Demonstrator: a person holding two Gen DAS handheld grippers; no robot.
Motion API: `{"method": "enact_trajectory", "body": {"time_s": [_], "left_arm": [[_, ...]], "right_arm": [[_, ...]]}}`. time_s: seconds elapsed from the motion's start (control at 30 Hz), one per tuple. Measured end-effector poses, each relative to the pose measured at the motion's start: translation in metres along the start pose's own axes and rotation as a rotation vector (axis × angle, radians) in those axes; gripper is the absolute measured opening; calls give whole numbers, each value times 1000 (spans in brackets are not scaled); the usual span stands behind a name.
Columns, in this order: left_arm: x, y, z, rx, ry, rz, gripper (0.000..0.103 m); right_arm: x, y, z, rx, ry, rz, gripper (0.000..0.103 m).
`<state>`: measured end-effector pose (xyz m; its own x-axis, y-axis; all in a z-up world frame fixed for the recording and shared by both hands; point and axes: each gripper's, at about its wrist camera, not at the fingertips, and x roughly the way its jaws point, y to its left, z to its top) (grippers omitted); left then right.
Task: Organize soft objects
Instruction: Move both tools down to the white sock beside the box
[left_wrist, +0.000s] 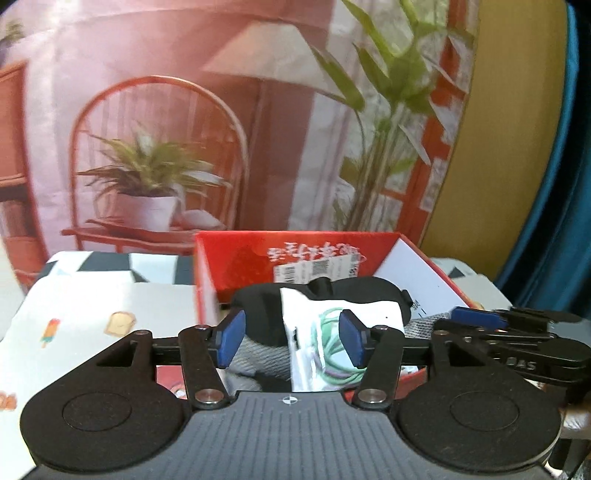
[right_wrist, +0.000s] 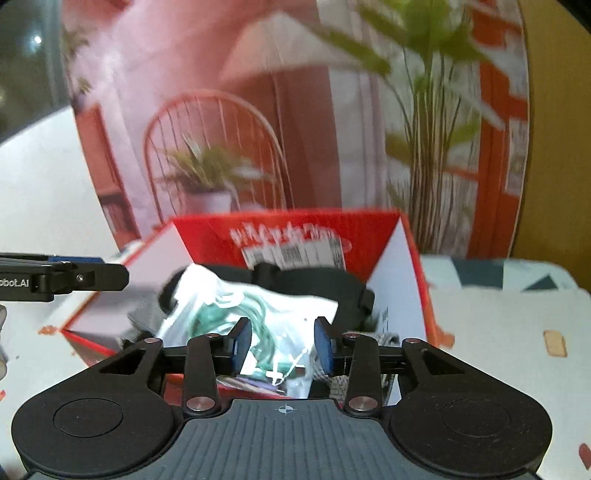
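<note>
A red cardboard box (left_wrist: 236, 266) (right_wrist: 413, 258) with white inner walls stands on the table. Inside lie a black padded eye mask (left_wrist: 354, 290) (right_wrist: 332, 284), a white plastic packet with a green cord (left_wrist: 314, 332) (right_wrist: 258, 306) and a grey knit cloth (left_wrist: 255, 354). My left gripper (left_wrist: 291, 338) hovers over the box's near edge, jaws apart, with the packet showing between the blue pads but not pressed. My right gripper (right_wrist: 282, 345) is above the packet too, jaws apart and gripping nothing. Each gripper shows edge-on in the other's view: the right gripper (left_wrist: 480, 319), the left gripper (right_wrist: 85, 269).
The table wears a cloth with food prints (left_wrist: 92, 325) and a black-and-white patterned one (right_wrist: 517, 280) behind. A printed backdrop of a chair, potted plants and a lamp (left_wrist: 162, 147) hangs close behind the box. A blue curtain (left_wrist: 569, 184) is at far right.
</note>
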<state>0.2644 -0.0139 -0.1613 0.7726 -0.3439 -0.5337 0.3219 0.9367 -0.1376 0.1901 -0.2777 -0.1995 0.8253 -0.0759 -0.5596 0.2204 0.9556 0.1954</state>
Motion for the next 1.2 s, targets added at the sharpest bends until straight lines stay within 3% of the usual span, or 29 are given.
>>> {"method": "enact_trajectory", "body": {"time_s": [0.13,0.37,0.67,0.87,1.2], "left_arm": [[-24,13,-19,-44,-26,44,60],[-44,30,-62,-119,-12,103,60],[-16,32,-94,-146,89,126,60],[6,36,-111,-155,151,120,63],[19,38,-125,-162,162,103,63]], "right_arm": [[-30,0,-15,-20,-92,11,36],[-74,1,-55,-64,-160,-15,37],[-60,-23,-102,30,-32,-80,37],[-35,-32,-126,70,42,-122,44],[-14,-27,-134,74,97,-90,46]]}}
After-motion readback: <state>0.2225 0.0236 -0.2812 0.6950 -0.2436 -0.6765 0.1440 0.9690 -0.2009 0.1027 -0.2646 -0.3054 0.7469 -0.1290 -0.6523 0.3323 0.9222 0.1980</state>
